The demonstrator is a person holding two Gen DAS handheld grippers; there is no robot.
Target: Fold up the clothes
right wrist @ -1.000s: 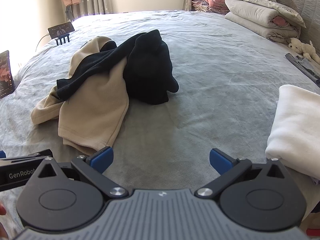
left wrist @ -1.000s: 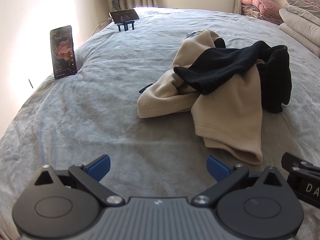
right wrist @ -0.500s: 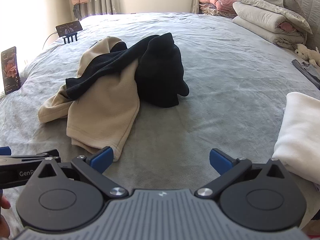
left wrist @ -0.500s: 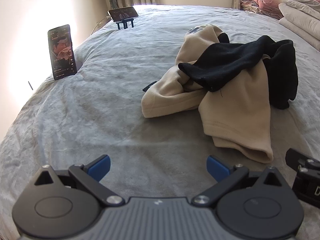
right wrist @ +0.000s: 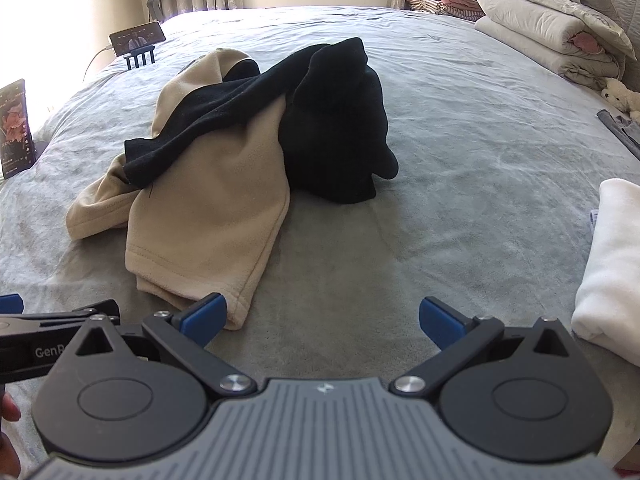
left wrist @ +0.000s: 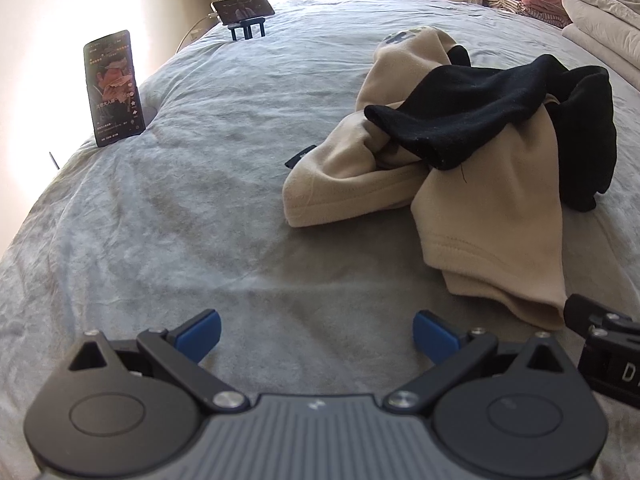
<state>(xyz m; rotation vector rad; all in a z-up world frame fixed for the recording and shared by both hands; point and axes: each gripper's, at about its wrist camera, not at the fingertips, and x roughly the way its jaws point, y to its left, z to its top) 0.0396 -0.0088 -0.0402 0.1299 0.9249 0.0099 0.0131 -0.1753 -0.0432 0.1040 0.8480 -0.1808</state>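
Note:
A beige fleece garment [left wrist: 492,216] [right wrist: 212,216] lies crumpled on the grey bed, with a black garment [left wrist: 500,108] [right wrist: 336,128] draped over it. My left gripper [left wrist: 316,332] is open above bare blanket, left of the beige hem, holding nothing. My right gripper [right wrist: 322,320] is open too; its left fingertip sits just at the beige hem's corner, and nothing lies between the fingers. Each gripper's edge shows in the other's view.
A folded white garment [right wrist: 608,264] lies at the right. One phone [left wrist: 114,88] stands upright at the bed's left edge, another phone [left wrist: 244,5] on a stand farther back. Folded quilts [right wrist: 552,36] and a plush toy [right wrist: 622,94] are at the far right.
Both grippers have advanced toward the clothes pile, which now looks nearer and larger. Both stay open and the clothes have not moved.

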